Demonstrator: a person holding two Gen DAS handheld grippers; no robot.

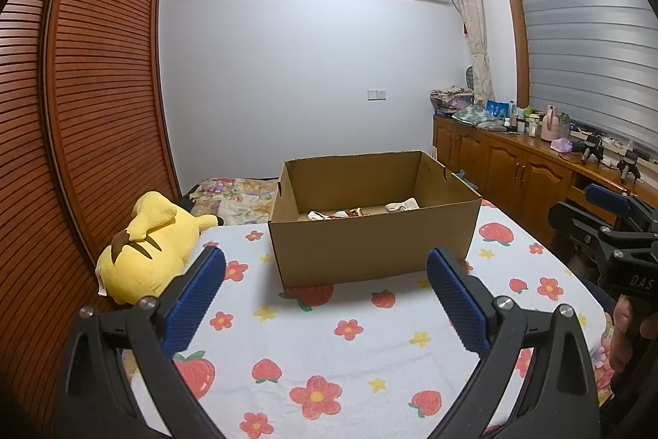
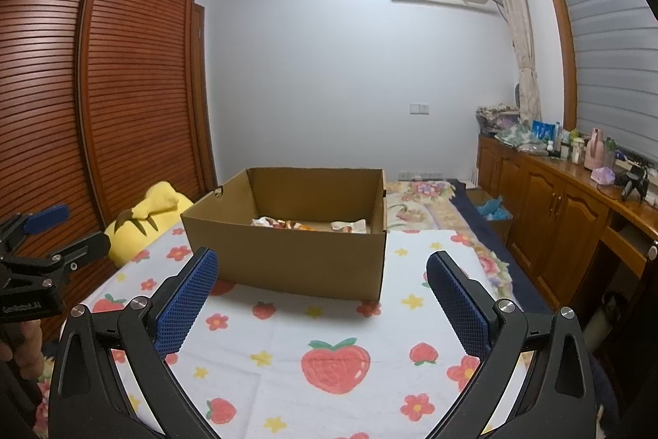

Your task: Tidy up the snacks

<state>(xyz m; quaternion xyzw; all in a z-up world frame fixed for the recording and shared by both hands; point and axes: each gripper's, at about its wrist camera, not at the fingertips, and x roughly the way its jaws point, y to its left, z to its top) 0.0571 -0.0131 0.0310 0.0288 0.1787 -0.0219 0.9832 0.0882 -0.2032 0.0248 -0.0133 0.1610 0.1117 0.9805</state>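
Observation:
An open cardboard box [image 1: 370,245] stands on a strawberry-print cloth [image 1: 329,356] on the bed; it also shows in the right wrist view [image 2: 296,258]. Several snack packets [image 1: 362,212] lie on its floor, partly hidden by the near wall; they also show in the right wrist view [image 2: 304,224]. My left gripper [image 1: 327,266] is open and empty, hovering above the cloth in front of the box. My right gripper [image 2: 323,268] is open and empty, likewise in front of the box. The right gripper shows at the left view's right edge [image 1: 608,225]; the left gripper at the right view's left edge [image 2: 37,245].
A yellow plush toy [image 1: 152,241] lies left of the box by the slatted wardrobe [image 1: 82,110]. A wooden cabinet [image 1: 514,167] with bottles and clutter runs along the right wall. A floral quilt [image 2: 427,204] lies behind the box.

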